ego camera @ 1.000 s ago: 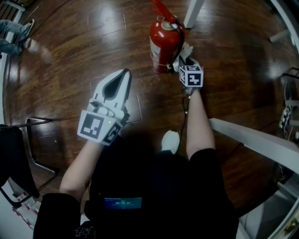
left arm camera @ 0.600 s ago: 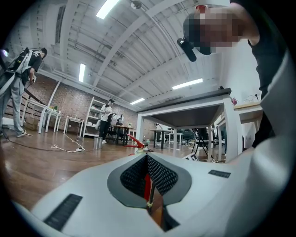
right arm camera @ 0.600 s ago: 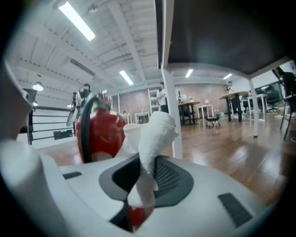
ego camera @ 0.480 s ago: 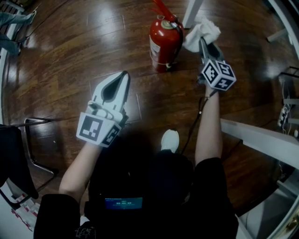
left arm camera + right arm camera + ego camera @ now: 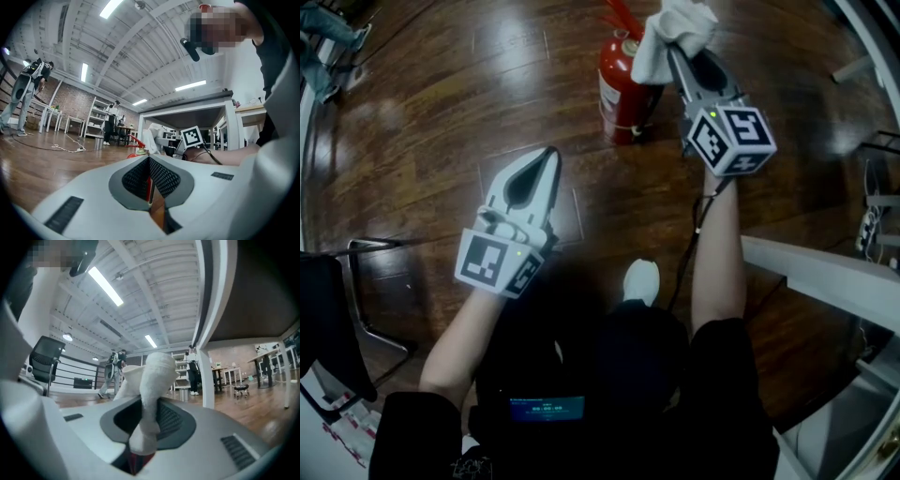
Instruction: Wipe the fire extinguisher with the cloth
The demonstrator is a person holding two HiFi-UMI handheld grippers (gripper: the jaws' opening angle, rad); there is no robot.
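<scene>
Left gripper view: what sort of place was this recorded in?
Probably a large open workshop or lab hall, not a home: a high beamed ceiling with strip lights, a brick back wall with metal shelving, and white work tables on a wood floor.

Your head camera looks steeply down past both arms onto the wooden floor [image 5: 422, 141], with the left gripper [image 5: 549, 155] and right gripper [image 5: 673, 52] near the lens. Your left gripper view sits low and faces level along its jaws. It shares the fire extinguisher [image 5: 148, 187] and the right gripper's marker cube [image 5: 191, 137] with the head view. Your right gripper view tilts up toward the ceiling [image 5: 154, 296], with the cloth [image 5: 152, 376] close before the lens — the one item it shares with the head view.
</scene>
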